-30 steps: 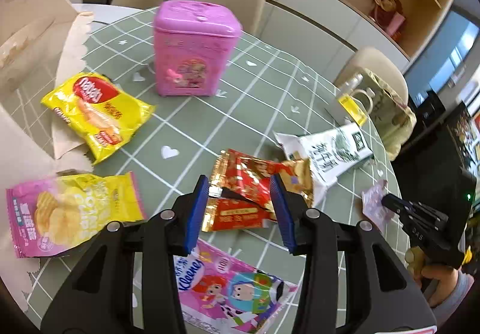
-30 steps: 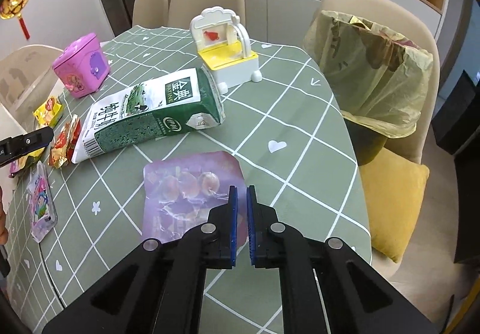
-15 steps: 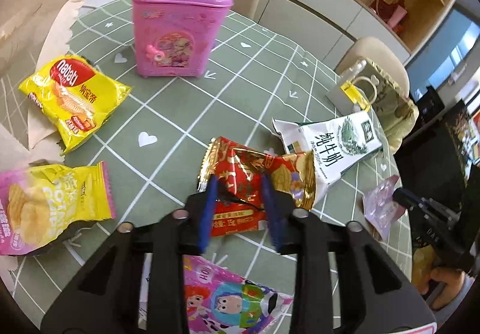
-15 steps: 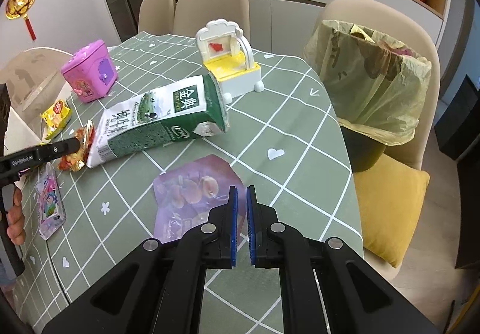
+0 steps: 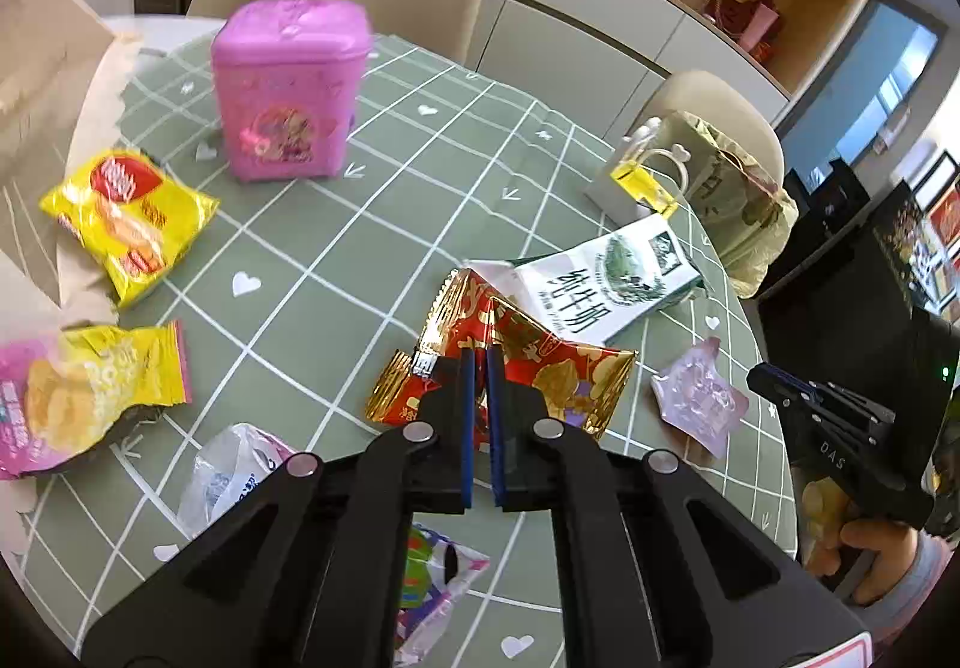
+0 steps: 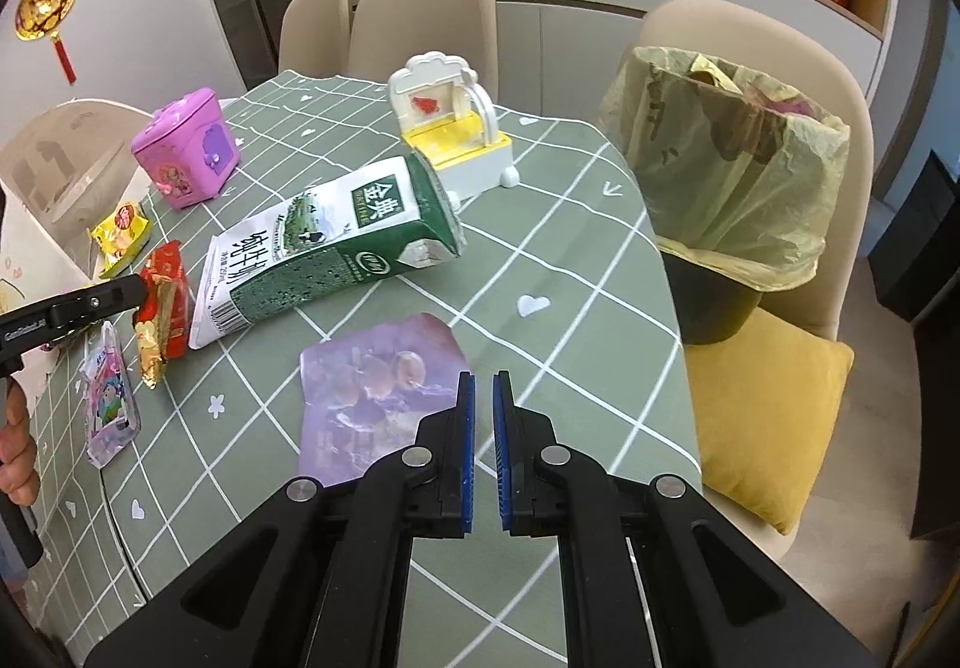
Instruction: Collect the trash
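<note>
Left gripper (image 5: 478, 362) clamped on red-gold snack wrapper (image 5: 540, 368) for binning; right gripper (image 6: 483, 392) together, empty, over purple wrapper (image 6: 378, 386).

1. The left gripper (image 5: 479, 362) points steeply downward, its jaws pinched together on a red-and-gold snack wrapper (image 5: 540, 362).
2. The right gripper (image 6: 483, 386) also points steeply downward, jaws nearly together with a narrow gap and nothing between them.
3. A hand (image 5: 870, 548) grasps the right gripper's handle; another hand (image 6: 15, 446) grasps the left's.
</note>
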`<state>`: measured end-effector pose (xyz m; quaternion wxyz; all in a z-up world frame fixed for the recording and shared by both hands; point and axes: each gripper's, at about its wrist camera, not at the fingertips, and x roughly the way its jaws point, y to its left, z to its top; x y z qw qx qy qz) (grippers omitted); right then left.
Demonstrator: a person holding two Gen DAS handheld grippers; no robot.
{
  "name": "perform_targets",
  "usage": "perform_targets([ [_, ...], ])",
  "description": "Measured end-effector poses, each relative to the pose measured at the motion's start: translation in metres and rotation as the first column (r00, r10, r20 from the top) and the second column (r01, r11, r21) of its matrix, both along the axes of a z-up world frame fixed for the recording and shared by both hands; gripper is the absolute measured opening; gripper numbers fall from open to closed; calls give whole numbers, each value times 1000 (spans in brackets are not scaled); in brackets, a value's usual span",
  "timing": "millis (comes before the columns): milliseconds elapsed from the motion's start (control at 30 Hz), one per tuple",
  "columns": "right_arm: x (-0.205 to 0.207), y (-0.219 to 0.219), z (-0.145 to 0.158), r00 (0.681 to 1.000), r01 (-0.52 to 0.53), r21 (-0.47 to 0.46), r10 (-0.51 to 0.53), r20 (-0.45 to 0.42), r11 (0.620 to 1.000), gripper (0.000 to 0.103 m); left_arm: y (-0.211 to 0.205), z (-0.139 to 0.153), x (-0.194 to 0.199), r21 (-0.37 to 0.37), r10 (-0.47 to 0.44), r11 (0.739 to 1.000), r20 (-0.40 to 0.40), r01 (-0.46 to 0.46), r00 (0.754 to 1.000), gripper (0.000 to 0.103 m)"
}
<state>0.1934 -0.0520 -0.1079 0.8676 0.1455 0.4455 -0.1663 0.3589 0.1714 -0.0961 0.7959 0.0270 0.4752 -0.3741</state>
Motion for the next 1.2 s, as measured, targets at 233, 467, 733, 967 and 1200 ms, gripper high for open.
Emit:
perform_targets([
  [233, -7, -1, 10, 998, -53, 22, 52, 31, 998, 8, -7, 15, -11, 4, -16, 1000, 52, 15, 999, 3],
  [467, -8, -4, 6, 994, -96, 57, 92, 64, 994, 50, -6, 18, -17, -7, -9, 1000, 40, 9, 999, 4],
  [733, 21, -7, -4, 989, -142, 64, 140, 38, 988, 50, -7, 13, -23, 25, -21, 999, 16, 20, 1000, 4],
  [967, 49, -2, -16, 950, -309, 42, 311, -23, 950, 11, 0, 12, -28, 47, 9, 999, -9, -9, 1000, 4],
  [1200, 32, -1, 16, 927, -375, 27, 374, 17, 927, 4, -9, 26, -36, 56, 31, 998, 12, -32, 999, 4],
])
